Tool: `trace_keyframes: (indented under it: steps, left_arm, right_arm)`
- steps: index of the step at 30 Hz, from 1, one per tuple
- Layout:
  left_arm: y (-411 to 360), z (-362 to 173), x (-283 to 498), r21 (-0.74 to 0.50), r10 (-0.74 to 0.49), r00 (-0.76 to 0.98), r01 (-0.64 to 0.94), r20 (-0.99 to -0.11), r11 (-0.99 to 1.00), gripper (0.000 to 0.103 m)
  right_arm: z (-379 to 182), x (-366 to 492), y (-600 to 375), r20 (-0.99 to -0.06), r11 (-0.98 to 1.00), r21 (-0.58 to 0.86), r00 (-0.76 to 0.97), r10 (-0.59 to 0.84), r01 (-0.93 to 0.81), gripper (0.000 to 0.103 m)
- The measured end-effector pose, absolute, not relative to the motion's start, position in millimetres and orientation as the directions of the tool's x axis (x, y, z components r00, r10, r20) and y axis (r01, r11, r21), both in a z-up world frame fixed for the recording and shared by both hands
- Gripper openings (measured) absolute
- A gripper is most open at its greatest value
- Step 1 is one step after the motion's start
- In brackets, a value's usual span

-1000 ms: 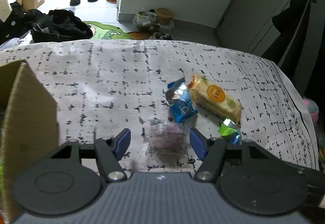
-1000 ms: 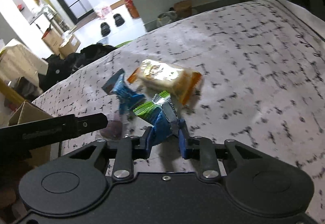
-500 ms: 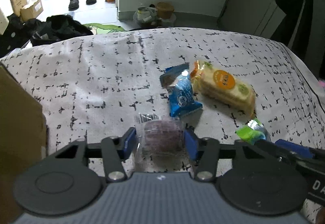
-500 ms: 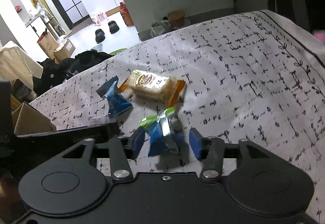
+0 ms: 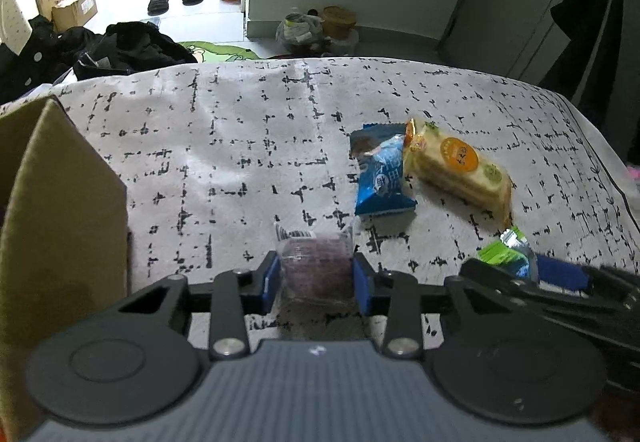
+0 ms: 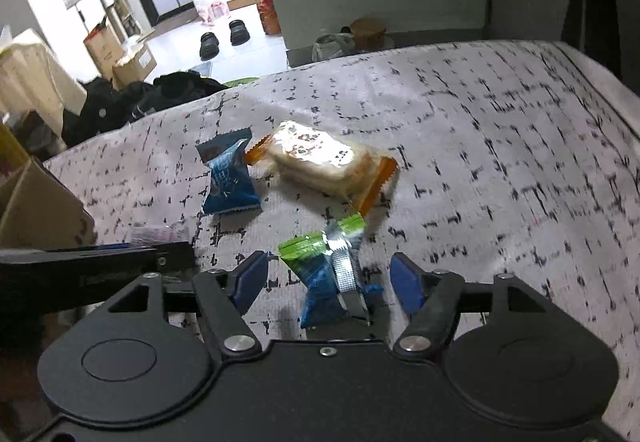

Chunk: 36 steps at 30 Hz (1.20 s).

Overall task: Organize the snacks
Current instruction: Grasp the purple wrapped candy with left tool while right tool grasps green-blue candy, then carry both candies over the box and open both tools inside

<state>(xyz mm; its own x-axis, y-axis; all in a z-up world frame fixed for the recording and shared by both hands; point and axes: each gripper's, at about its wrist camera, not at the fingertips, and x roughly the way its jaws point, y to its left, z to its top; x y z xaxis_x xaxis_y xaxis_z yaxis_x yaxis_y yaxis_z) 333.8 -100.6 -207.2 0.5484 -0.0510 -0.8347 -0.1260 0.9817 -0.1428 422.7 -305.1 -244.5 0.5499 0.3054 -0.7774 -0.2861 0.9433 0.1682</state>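
Purple snack (image 5: 316, 268) now pinched by the closing left hand-held gripper (image 5: 316, 282), while the right one (image 6: 326, 280) spreads, opening off its green-blue packet (image 6: 326, 282)

The left tool (image 5: 316, 282) is showing a grey ribbed top at the bottom of the frame, two round black discs beside it, black arms with shiny silver screws, and blue pads (image 5: 269, 282). The right tool (image 6: 330, 282) is looking all black, with the same round discs, silver screws and blue pads (image 6: 406, 282).
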Motion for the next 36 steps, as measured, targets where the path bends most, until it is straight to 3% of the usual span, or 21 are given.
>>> trace_keyframes:
  steps: [1,3,4,7,36]
  left_arm:
    - [-99.7,-206.0,332.6,-0.143,-0.053,0.549,-0.122,-0.834,0.982,0.037]
    - [-98.5,-203.5,330.7,-0.142,-0.054,0.552,-0.118,-0.832,0.983,0.037]
    - [-97.9,-202.6,329.4,-0.143,-0.054,0.553,-0.118,-0.831,0.983,0.037]
    - [-95.1,-199.2,323.1,-0.146,-0.055,0.558,-0.120,-0.828,0.982,0.037]
    - [-62.8,-105.3,253.8,-0.193,-0.046,0.735,-0.117,-0.677,0.974,0.037]
  right_arm:
    - [-244.7,423.5,-302.5,-0.781,0.943,0.151,0.549,0.297,-0.296,0.067]
    - [-244.3,424.6,-299.0,-0.788,0.946,0.114,0.551,0.273,-0.305,0.054]
    - [-243.3,424.8,-298.2,-0.793,0.945,0.105,0.548,0.267,-0.309,0.038]
    - [-238.8,424.8,-300.9,-0.799,0.944,0.146,0.528,0.289,-0.296,0.033]
    - [-155.6,375.8,-276.6,-0.676,0.897,0.297,0.591,0.439,-0.327,0.026]
